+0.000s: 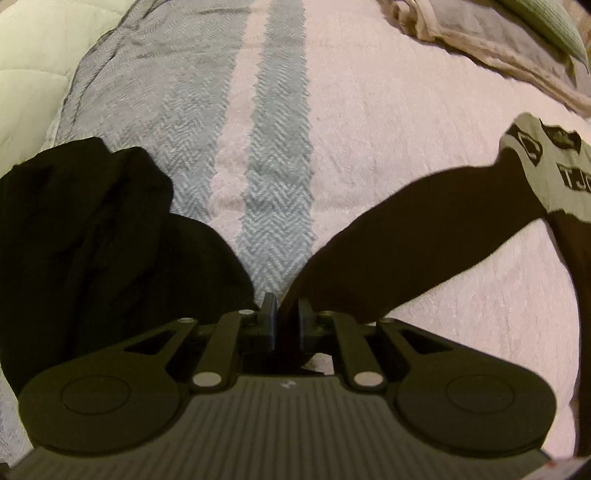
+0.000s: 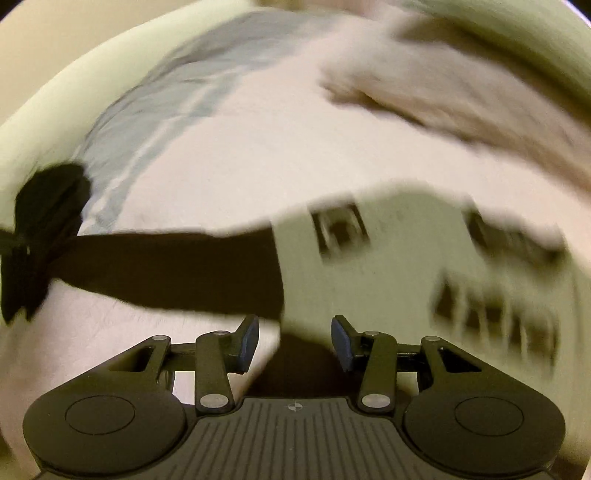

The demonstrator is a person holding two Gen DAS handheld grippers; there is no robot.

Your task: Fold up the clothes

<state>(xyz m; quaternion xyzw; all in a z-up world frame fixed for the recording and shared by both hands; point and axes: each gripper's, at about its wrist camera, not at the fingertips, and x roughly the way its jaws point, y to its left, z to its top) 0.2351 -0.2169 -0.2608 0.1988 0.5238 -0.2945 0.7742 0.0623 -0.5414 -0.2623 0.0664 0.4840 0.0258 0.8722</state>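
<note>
A long-sleeved shirt lies on the bed, its grey body (image 1: 546, 173) printed with black marks and its black sleeve (image 1: 406, 236) stretched out toward me. My left gripper (image 1: 286, 302) is shut on the end of that sleeve. The right wrist view is blurred. There the grey body (image 2: 406, 258) and the sleeve (image 2: 177, 269) spread across the middle. Just above them, near where sleeve meets body, hangs my right gripper (image 2: 295, 328), open. Dark cloth shows below the gap, and its blue pads (image 2: 248, 343) do not press on it.
A crumpled black garment (image 1: 85, 236) lies left of my left gripper, also visible as a dark garment (image 2: 55, 195) at far left. The bed carries a white and blue-striped blanket (image 1: 273, 166). Beige cloth (image 1: 461, 40) and a green pillow (image 1: 546, 18) lie at the far right.
</note>
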